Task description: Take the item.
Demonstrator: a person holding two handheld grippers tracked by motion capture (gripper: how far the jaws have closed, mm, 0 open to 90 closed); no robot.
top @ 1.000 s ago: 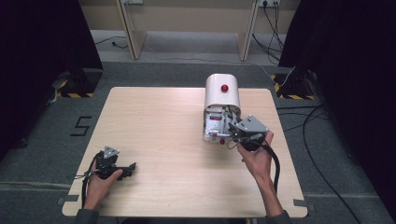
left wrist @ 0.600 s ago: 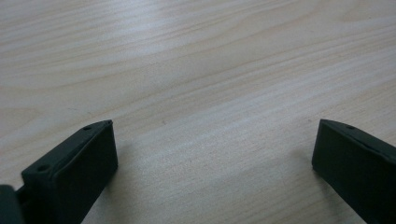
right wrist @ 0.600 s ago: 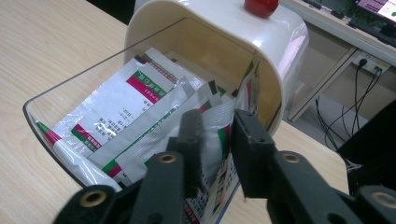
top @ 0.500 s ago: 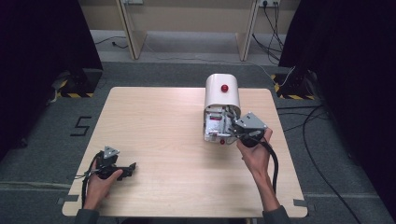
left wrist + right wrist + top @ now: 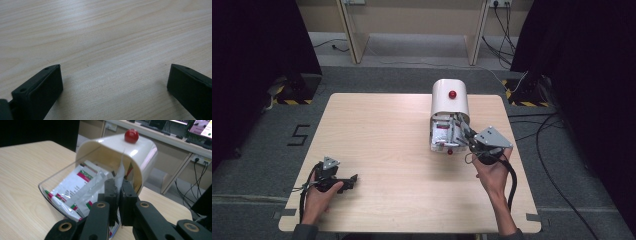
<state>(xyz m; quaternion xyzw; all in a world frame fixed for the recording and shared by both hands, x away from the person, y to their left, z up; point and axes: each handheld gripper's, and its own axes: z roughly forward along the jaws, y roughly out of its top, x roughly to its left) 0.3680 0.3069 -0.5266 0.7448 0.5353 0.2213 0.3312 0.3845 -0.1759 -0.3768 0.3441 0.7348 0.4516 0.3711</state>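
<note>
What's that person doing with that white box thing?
A person is using the right gripper to pinch one thin white packet standing in the open white box with the red knob. More packets lie in the box's clear front tray. The left gripper rests open on the wooden table, holding nothing.

white packet (image 5: 120,173) upright (edge pinched) in open dispenser (image 5: 113,155).

One wooden table (image 5: 387,135), and on it one white box (image 5: 450,102) with one red knob (image 5: 452,94). Several sachets (image 5: 80,185) crowd the box's clear tray, too packed for an exact count. Two grippers: left gripper (image 5: 343,183), right gripper (image 5: 464,134).
</note>
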